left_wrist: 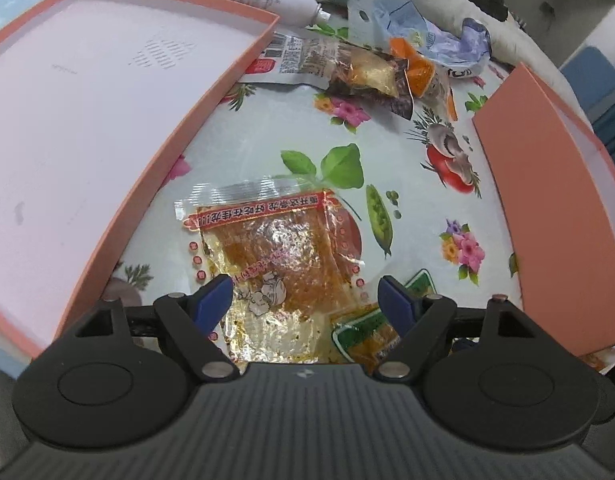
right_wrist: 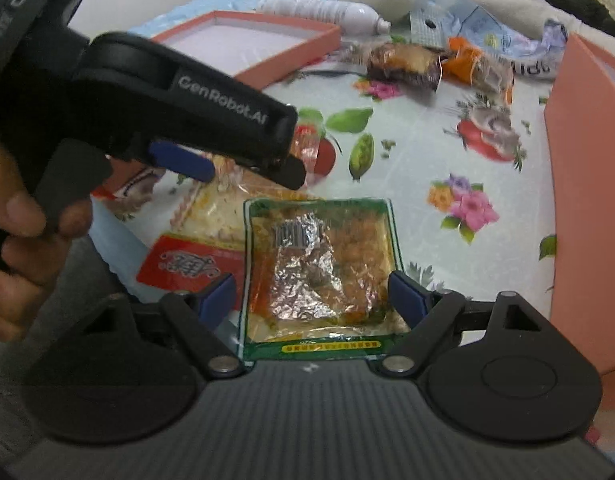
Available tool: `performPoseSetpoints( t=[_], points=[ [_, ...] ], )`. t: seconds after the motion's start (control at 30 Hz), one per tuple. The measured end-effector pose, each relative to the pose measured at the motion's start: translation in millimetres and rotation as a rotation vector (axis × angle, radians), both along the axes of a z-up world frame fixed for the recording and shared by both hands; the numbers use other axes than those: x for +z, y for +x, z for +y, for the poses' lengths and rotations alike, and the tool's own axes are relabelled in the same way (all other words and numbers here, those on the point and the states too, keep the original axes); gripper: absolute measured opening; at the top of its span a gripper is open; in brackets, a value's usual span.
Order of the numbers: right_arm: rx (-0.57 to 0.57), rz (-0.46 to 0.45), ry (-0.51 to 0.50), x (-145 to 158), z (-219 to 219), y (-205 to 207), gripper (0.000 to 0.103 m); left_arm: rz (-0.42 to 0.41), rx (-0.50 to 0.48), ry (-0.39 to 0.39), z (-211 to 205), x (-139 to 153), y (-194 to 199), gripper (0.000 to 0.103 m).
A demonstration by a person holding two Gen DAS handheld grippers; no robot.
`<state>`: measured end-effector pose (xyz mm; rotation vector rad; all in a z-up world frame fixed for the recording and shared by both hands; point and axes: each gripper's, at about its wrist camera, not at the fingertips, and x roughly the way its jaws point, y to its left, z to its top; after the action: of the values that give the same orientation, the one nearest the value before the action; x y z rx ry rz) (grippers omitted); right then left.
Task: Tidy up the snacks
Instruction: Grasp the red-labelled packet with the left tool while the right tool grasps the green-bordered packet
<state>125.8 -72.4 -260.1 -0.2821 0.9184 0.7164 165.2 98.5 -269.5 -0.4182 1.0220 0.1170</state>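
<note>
Snack sorting, barely begun: pink box tray (left_wrist: 87,92) at the table's left edge holds nothing visible; its lid (left_wrist: 547,200) stands at the right edge

Red-printed snack packet (left_wrist: 275,256): clear film, orange oily strips, flat on floral tablecloth (left_wrist: 419,216) near the front edge, between the wide-open jaws of the left gripper (left_wrist: 305,294), ungrasped

Green-bordered packet (right_wrist: 319,272): foil patch, orange filling, just beside it, framed by the right gripper (right_wrist: 311,288), jaws spread, empty

Further packets (left_wrist: 363,76) piled at the far edge, unsorted
</note>
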Motion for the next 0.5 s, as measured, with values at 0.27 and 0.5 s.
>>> performPoseSetpoints(
  t=[0.27,0.5],
  points=[
    [0.002,-0.031,-0.017,0,-3,-4,0.07,0.031,-0.031,0.104,-15,-3,17,0.078],
    [-0.027,-0.02,-0.028,9,-21,-2,0.042,0.036,-0.027,0.165,-20,-4,24,0.067]
  ],
)
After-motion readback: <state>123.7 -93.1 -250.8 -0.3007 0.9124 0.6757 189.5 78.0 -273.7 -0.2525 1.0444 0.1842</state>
